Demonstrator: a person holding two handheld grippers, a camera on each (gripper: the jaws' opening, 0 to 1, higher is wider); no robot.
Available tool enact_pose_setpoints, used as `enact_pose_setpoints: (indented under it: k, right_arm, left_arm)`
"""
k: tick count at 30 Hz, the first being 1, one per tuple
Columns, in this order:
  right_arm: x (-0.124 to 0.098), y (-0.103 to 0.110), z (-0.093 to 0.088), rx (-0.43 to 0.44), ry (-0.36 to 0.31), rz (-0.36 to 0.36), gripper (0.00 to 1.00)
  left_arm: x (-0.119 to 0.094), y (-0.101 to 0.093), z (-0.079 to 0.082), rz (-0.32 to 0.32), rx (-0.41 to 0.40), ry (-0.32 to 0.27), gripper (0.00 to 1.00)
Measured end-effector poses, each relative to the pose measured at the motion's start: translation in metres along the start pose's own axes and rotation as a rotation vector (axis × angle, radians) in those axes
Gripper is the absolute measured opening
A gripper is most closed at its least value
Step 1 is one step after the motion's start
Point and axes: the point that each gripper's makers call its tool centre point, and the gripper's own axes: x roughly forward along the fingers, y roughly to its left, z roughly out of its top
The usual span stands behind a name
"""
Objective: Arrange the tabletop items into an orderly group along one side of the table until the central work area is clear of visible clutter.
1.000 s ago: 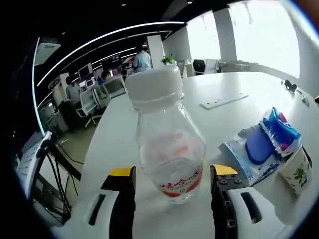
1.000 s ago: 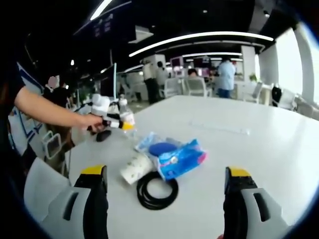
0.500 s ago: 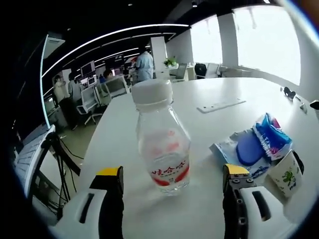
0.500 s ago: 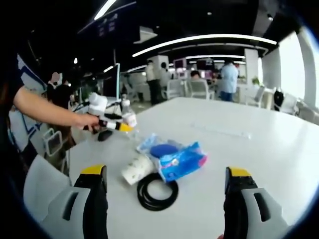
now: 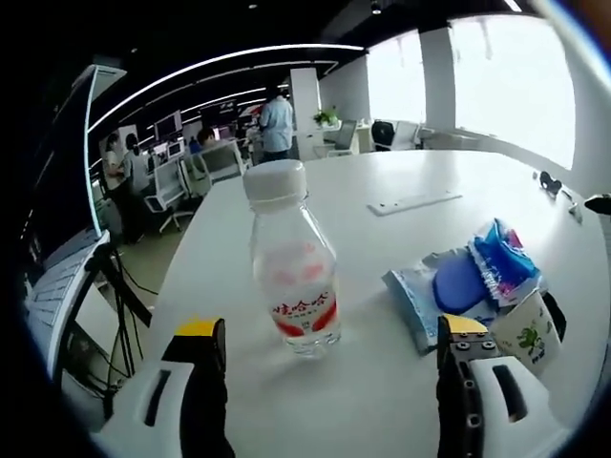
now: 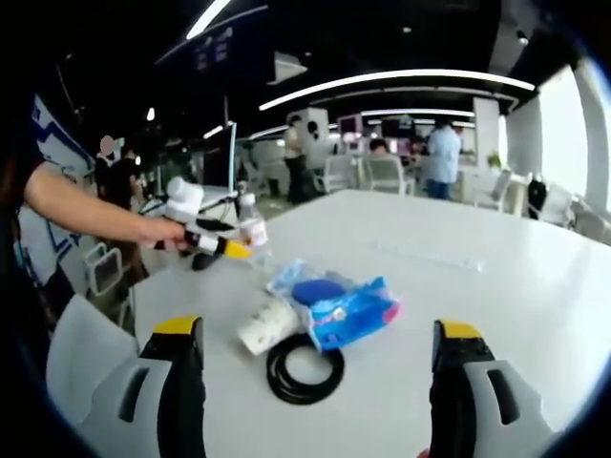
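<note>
The left tongs (image 5: 329, 382) stand released, their jaws spread clear of the upright clear bottle (image 5: 289, 272) (white cap on) at twelve o'clock on the white table (image 5: 382, 401). The right tongs (image 6: 320, 382) gape too; the black ring (image 6: 305, 367), paper cup (image 6: 268, 324) and blue packet (image 6: 348, 311) lie ahead.
</note>
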Motion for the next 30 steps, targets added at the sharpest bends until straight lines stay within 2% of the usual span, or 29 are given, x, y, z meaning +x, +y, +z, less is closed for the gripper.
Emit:
enact_pose_setpoints:
  k: [16,20,23,30]
  right_arm:
    - [-0.008,0.003,0.000,-0.006,-0.013,0.000,0.99]
    - [-0.010,0.005,-0.001,-0.014,-0.013,-0.003,0.99]
    - [-0.012,0.006,-0.001,-0.012,-0.017,-0.006,0.99]
    - [-0.016,0.011,-0.004,-0.012,-0.021,-0.007,1.00]
  left_arm:
    - [-0.022,-0.019,-0.017,-0.014,-0.032,0.021,0.92]
    - [-0.024,-0.023,-0.022,-0.027,-0.028,0.035,0.91]
    - [-0.022,-0.022,-0.020,-0.024,-0.017,0.028,0.91]
    - [-0.022,-0.032,-0.021,-0.053,0.005,0.036,0.90]
